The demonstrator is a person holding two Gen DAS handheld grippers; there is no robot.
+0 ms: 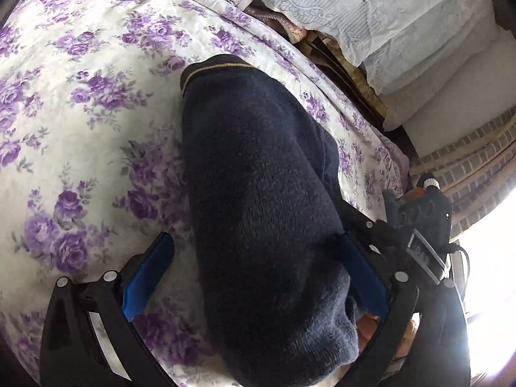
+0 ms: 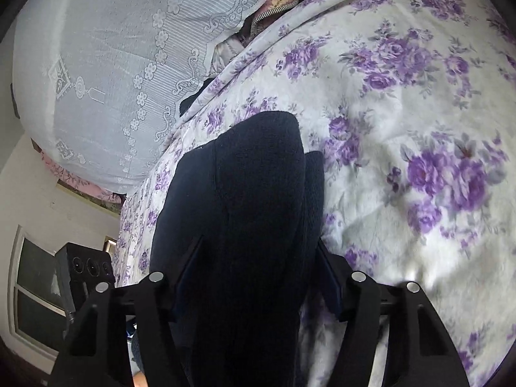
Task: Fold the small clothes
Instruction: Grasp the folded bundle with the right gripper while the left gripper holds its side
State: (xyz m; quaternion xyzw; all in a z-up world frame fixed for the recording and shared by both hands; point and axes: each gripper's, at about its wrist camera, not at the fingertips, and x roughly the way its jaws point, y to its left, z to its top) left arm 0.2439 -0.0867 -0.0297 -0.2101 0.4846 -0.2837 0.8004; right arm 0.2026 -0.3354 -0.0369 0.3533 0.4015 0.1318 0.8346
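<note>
Navy knit garment (image 1: 258, 200) lies on the floral bedsheet (image 1: 80, 96), bunched between both tools. L gripper (image 1: 254, 277) stands released, pads wide either side of the cloth. R gripper (image 2: 254, 277) hugs the knit; firm clench or not, can't tell. Best approach: pinch near edges, lift evenly, keep the fold square. Only writing: a partial "PAS" tag (image 1: 422, 258).
</note>
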